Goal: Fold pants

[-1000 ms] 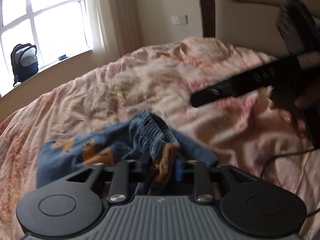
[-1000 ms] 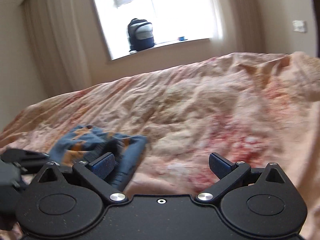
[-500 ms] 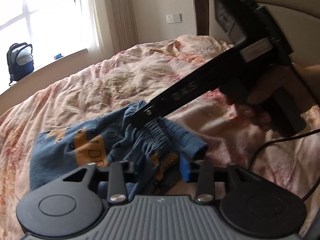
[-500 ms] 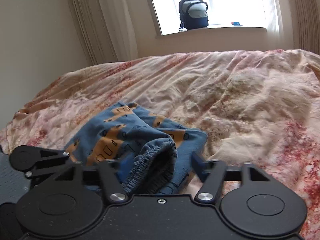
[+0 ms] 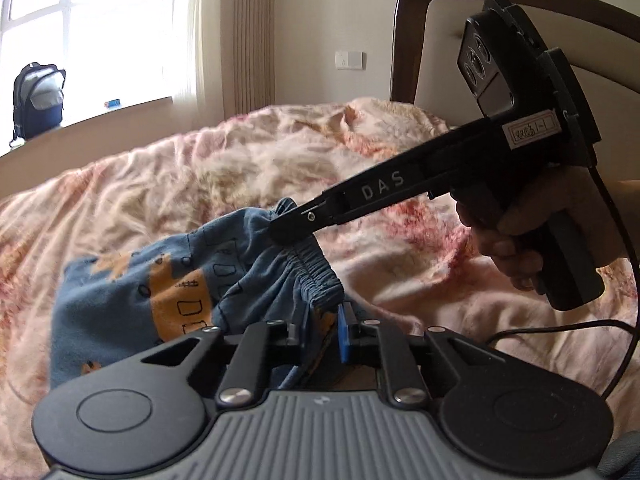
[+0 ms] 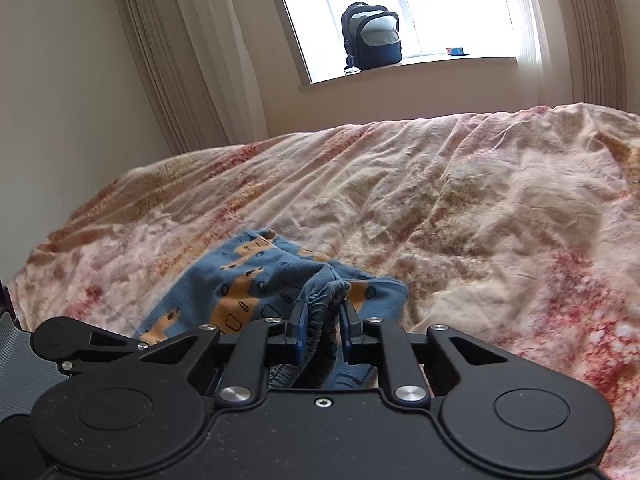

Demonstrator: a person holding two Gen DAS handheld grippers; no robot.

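Observation:
Small blue pants (image 5: 180,288) with orange print lie crumpled on the pink flowered bedspread (image 5: 224,184). My left gripper (image 5: 320,336) is closing its jaws on a fold of the pants next to the elastic waistband (image 5: 316,276), and the cloth is squeezed between the pads. In the right wrist view the pants (image 6: 248,276) lie just ahead, and my right gripper (image 6: 322,332) is closing on the bunched waistband (image 6: 324,300), its pads pressing it. From the left wrist view the right gripper (image 5: 288,232) reaches in from the right and bites the waistband's upper edge.
A hand (image 5: 520,232) holds the right gripper's handle, and a black cable (image 5: 560,328) trails over the bedspread. The padded headboard (image 5: 440,60) stands at the back right. A dark backpack (image 6: 370,36) sits on the window sill, with curtains (image 6: 192,60) beside it.
Both grippers' jaws have narrowed onto the pants. The right gripper swung in from the right to the waistband and closed around it. The waistband now stands lifted off the bedspread.

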